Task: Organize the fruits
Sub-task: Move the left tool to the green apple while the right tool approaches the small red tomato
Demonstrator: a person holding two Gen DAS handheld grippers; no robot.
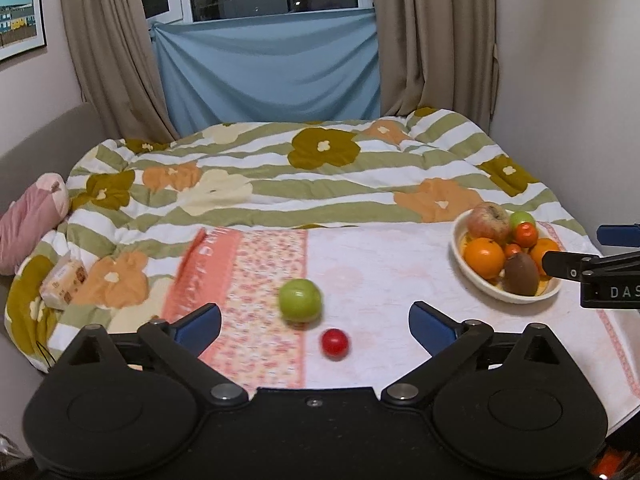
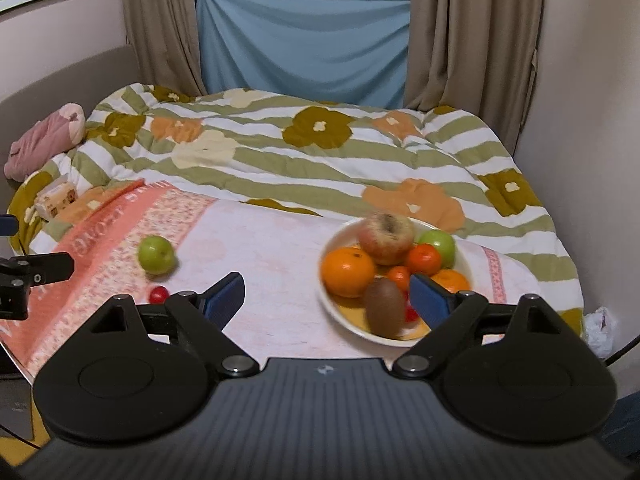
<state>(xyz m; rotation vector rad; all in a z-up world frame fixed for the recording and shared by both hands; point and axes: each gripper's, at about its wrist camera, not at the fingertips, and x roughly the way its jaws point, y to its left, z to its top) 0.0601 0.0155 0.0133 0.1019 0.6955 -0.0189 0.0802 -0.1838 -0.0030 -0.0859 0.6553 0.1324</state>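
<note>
At the right edge of the left wrist view we read white letters "DAS" on the black gripper body. The lettering on the orange towel border is too blurred to read.

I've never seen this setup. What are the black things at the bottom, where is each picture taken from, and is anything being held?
Each black shape is a hand-held gripper a person carries, with a camera looking along its blue-padded fingers. One picture comes from the left hand-held gripper, the other from the right hand-held gripper. Both are open and hold nothing. On the pink cloth lie a green apple and a small red fruit; a white bowl holds more fruit.
</note>
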